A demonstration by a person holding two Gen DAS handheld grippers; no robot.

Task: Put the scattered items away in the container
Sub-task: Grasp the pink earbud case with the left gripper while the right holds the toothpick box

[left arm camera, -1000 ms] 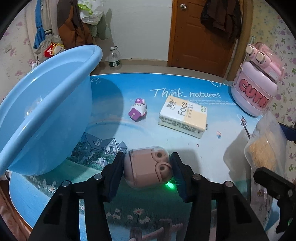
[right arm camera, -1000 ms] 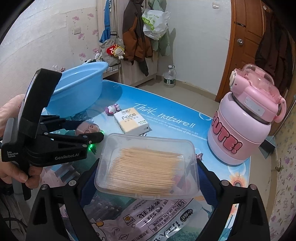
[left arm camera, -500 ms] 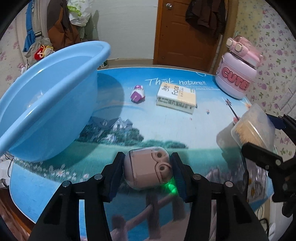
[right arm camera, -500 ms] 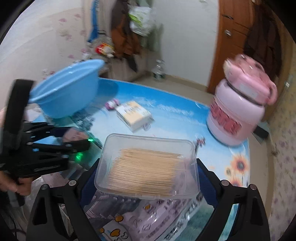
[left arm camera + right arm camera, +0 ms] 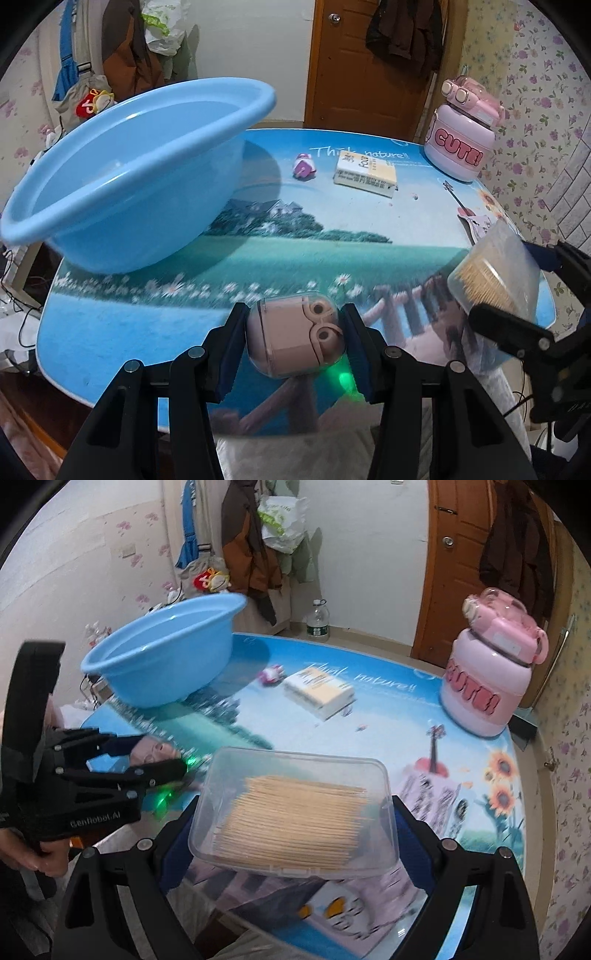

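- the left tongs (image 5: 295,347) are clamped on a small pink rounded case in a clear shell (image 5: 295,338), its two round eyes turned to the right, held in the air over the near edge of the desk (image 5: 369,258); a green light glows beside the right pad.
- the right tongs (image 5: 295,814) grip a clear lidded box of toothpicks (image 5: 295,812) by its two short ends, lifted above the near part of the desk, with a printed packet (image 5: 332,904) blurred beneath it.
- in the right wrist view a hand (image 5: 33,853) holds the left tongs' handle at the lower left.
- farther back on the left stands the blue basin (image 5: 129,173), on the desk and empty as far as its inside shows.
- beyond the basin, mid-desk, lie a small purple-and-white toy (image 5: 303,167) and, just to its right, a pack of face tissues (image 5: 365,173), near but apart.
- at the far right corner stands a pink bottle marked "cute!" (image 5: 461,140), upright.
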